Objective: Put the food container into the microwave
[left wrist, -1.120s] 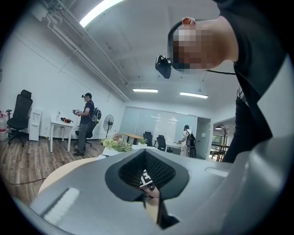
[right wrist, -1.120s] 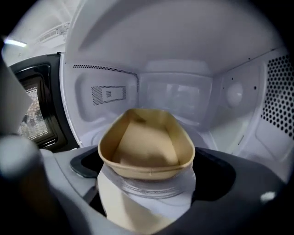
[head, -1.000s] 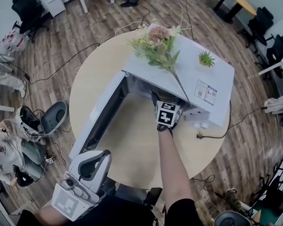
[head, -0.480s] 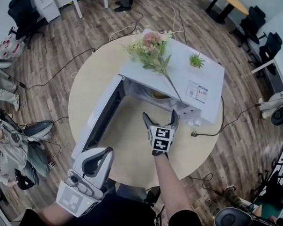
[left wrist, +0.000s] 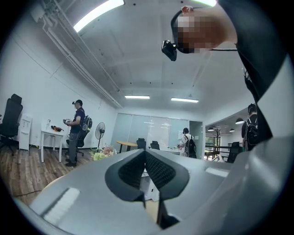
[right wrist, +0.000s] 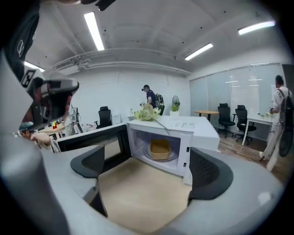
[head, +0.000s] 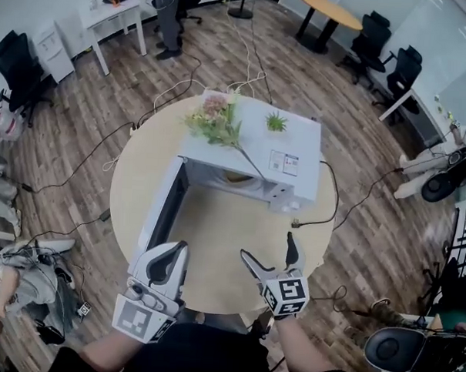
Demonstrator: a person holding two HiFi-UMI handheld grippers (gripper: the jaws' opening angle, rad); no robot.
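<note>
Finds the right gripper (head: 269, 247) drawn back from the mouth of the microwave (head: 259, 148) to the near edge of the bench (head: 215, 234), well apart from the oven where a second ago it reached right into the opening. Holds its fingers wide, with only bare bench between them. Leaves the container (right wrist: 160, 149) inside: sits upright on the turntable (right wrist: 161, 157) about the middle of the cavity, tan and open-topped; cannot tell from here whether anything lies in it. Means, most likely, that the placing is done and only the door (head: 161, 209) remains, swung fully open to the left. Keeps the left gripper (head: 167, 257) at the near left, by the door's near end, fingers pressed together on nothing. Carries on the microwave's top a bunch of flowers (head: 213, 119) and a small green plant (head: 276, 123), both clear of the opening.
</note>
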